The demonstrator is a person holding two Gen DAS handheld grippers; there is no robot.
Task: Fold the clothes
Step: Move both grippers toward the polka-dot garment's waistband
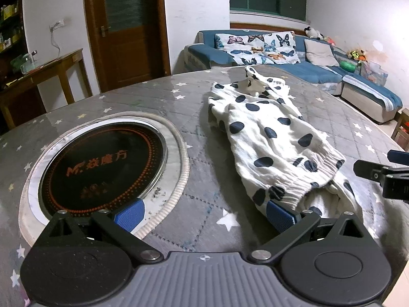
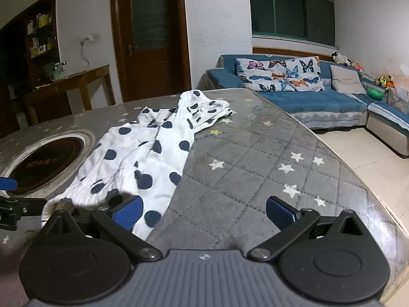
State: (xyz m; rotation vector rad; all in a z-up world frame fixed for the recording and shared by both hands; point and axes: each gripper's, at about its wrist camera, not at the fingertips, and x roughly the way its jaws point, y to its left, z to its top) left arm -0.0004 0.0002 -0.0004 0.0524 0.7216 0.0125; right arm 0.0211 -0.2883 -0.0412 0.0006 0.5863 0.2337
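A white garment with dark blue polka dots [image 1: 271, 138] lies crumpled on the grey star-patterned table cover [image 1: 204, 199]. It also shows in the right wrist view [image 2: 153, 151], stretched from the near left toward the far edge. My left gripper [image 1: 204, 217] is open and empty, its right pad [image 1: 278, 216] touching the garment's gathered near hem. My right gripper [image 2: 203, 213] is open and empty, its left pad [image 2: 127, 213] over the garment's near edge. The right gripper's body [image 1: 383, 176] shows at the far right of the left wrist view.
A round black induction cooktop [image 1: 102, 163] is set into the table on the left. The table's curved edge [image 2: 370, 192] drops off to a tiled floor on the right. A blue sofa [image 2: 319, 99], a wooden door and a side table stand behind.
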